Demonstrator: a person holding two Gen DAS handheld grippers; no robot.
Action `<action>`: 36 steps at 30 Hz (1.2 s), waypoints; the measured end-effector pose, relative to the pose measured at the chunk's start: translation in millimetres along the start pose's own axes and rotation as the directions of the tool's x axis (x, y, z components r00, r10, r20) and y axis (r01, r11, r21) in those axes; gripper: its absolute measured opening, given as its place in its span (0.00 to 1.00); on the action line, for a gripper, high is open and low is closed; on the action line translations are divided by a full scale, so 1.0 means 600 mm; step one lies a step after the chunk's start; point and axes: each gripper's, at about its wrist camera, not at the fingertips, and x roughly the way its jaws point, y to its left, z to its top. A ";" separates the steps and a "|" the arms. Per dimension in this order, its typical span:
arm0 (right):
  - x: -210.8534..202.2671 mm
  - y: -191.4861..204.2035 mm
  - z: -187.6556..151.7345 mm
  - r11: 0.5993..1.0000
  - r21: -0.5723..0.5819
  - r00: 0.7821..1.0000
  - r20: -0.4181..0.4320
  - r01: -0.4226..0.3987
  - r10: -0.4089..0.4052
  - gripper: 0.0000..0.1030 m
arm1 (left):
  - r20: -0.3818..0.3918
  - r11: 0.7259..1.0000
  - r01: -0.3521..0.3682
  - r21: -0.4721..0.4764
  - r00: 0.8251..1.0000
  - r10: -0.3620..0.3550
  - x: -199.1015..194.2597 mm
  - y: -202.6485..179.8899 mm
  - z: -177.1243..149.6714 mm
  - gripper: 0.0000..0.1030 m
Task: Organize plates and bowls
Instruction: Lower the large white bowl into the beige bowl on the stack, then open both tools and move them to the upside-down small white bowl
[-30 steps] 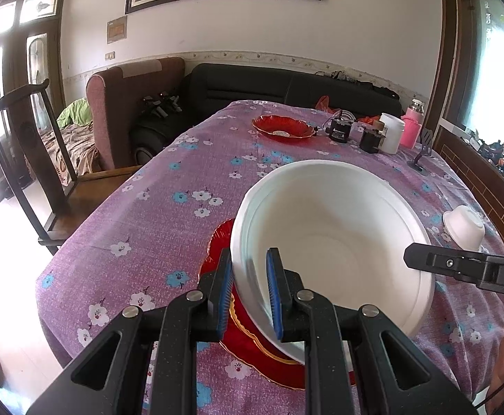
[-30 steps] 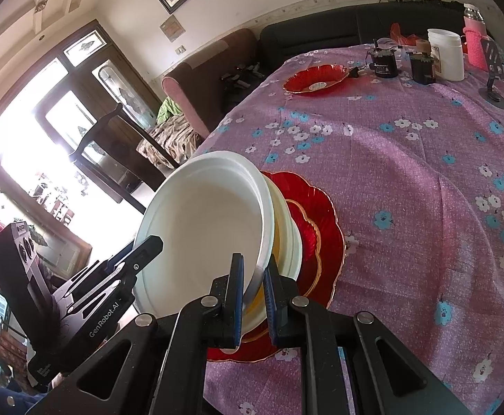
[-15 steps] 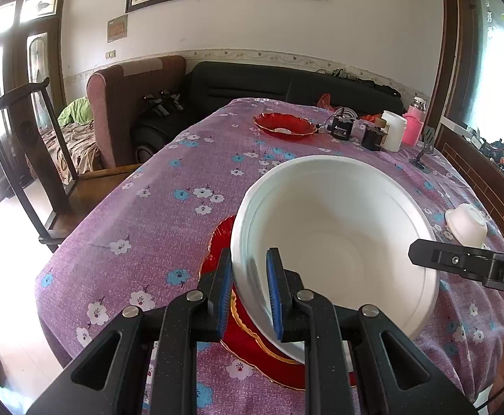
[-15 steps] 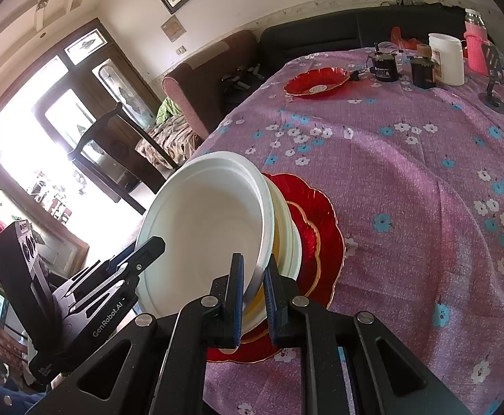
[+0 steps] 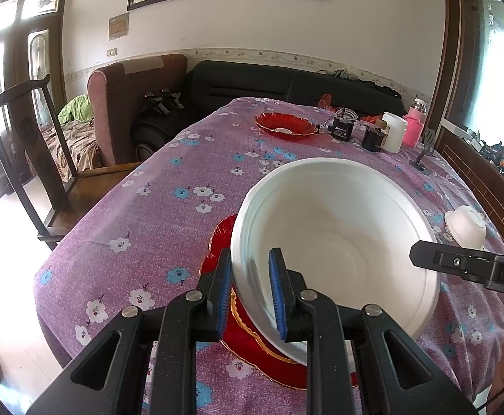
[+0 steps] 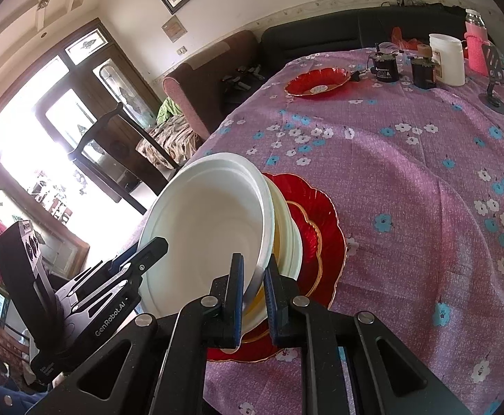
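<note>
Left wrist view: white bowl (image 5: pixel 335 242) tilted over red plate (image 5: pixel 252 352) nr table's (image 5: pixel 141 235) front edge; purple cloth beyond lies bare. Left gripper (image 5: pixel 250 294) jaws just eased wider, rim betw pads. Right gripper (image 6: pixel 253 297) clamps opposite rim; both angled down.

Left wrist view: camera sits behind and above the left gripper (image 5: pixel 250 294), looking forward and downward along its fingers, close upon the large white bowl (image 5: pixel 335 242). It faces across the floral tablecloth (image 5: pixel 155 214) toward the black sofa (image 5: pixel 286 83) and the far wall.

Right wrist view: camera sits behind the right gripper (image 6: pixel 253 297), likewise angled downward, equally close to the same bowl's rim but from its opposite side, and rolled so the table appears tilted.

Shared ground: the bowl, the red plate (image 6: pixel 324 228) beneath it, the far red dish (image 5: pixel 285 125), the sofa. Each view catches the other gripper. Picture edges are heavily distorted, so the room's margins are probably unreliable.
</note>
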 end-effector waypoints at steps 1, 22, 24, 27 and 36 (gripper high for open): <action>-0.001 0.001 0.000 1.000 0.001 1.000 0.001 -0.002 0.002 0.14 | -0.001 1.000 0.001 -0.002 1.000 -0.001 -0.001 0.000 0.001 0.21; -0.038 -0.025 -0.007 0.998 0.047 0.998 0.046 -0.036 0.034 0.26 | 0.040 0.999 -0.026 -0.020 0.999 0.027 -0.036 -0.006 0.019 0.34; -0.047 -0.034 -0.005 0.997 0.063 0.997 0.057 -0.049 0.046 0.25 | 0.045 1.000 -0.026 -0.012 0.999 0.027 -0.040 -0.010 0.021 0.35; -0.074 -0.061 0.001 0.995 0.095 0.995 0.099 -0.040 0.030 0.25 | 0.051 1.000 -0.004 0.022 0.999 0.003 -0.051 -0.030 0.026 0.35; -0.231 -0.273 -0.009 0.930 0.358 0.952 0.249 0.080 -0.178 0.38 | -0.040 0.937 0.264 0.228 0.964 -0.262 -0.075 -0.209 0.058 0.44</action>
